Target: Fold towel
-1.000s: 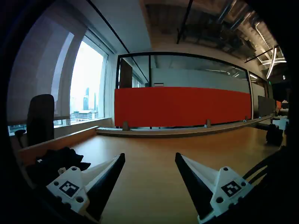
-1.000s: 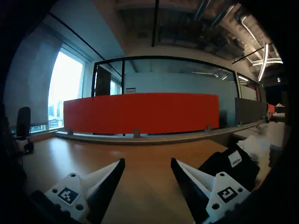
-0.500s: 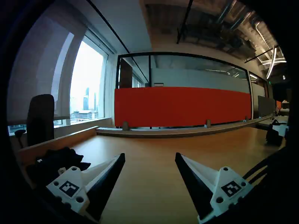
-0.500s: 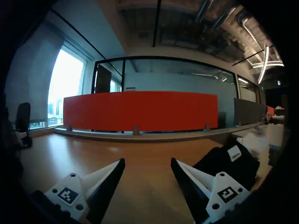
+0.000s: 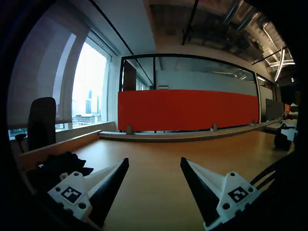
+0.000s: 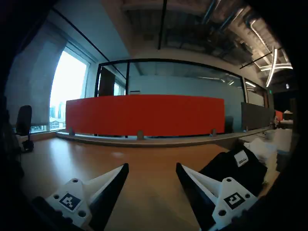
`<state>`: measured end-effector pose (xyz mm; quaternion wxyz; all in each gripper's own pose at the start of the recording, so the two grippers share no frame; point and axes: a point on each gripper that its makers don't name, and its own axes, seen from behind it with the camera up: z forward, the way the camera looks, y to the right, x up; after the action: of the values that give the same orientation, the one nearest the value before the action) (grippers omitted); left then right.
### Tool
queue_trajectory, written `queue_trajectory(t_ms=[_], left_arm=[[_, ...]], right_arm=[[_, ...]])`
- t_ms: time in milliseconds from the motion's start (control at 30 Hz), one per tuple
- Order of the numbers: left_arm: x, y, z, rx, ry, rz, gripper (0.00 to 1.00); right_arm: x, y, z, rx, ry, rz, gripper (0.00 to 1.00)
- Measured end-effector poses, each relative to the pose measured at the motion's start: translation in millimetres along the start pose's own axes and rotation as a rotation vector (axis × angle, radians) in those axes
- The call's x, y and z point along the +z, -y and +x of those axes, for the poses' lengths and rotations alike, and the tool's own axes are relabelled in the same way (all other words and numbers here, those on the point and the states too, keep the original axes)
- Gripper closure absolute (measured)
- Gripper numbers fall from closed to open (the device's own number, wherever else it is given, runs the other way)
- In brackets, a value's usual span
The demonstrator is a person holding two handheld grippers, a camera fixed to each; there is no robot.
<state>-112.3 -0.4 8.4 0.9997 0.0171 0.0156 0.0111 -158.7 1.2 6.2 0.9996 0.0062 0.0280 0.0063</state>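
In the right gripper view a black towel [image 6: 235, 167] with a white tag lies bunched on the wooden table [image 6: 150, 165], just beyond the right finger. My right gripper [image 6: 152, 169] hovers open over bare wood, nothing between its fingers. In the left gripper view another dark crumpled cloth [image 5: 57, 165] lies at the table's left edge, beside the left finger. My left gripper [image 5: 154, 163] is open and empty above the wooden table [image 5: 161, 161].
A red divider panel [image 5: 188, 109] runs along the table's far edge. A black office chair [image 5: 40, 123] stands at the left by the window. White cloths [image 6: 273, 146] are piled at the right. A dark object [image 5: 282, 138] sits at the far right of the table.
The right gripper view has shifted slightly, with the black towel sitting a little lower and nearer the right finger. The left gripper has stayed still.
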Motion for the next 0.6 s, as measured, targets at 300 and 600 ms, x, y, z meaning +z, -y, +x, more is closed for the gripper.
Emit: queue_trajectory(t_ms=[300,600], left_arm=[[0.4,-0.5,0.3,0.000,0.000,0.000,0.00],[0.1,-0.7,0.7,0.000,0.000,0.000,0.00]], right_arm=[[-0.4,0.2,-1.8,0.000,0.000,0.002,0.05],[-0.4,0.4,-2.5,0.001,0.002,0.002,0.02]])
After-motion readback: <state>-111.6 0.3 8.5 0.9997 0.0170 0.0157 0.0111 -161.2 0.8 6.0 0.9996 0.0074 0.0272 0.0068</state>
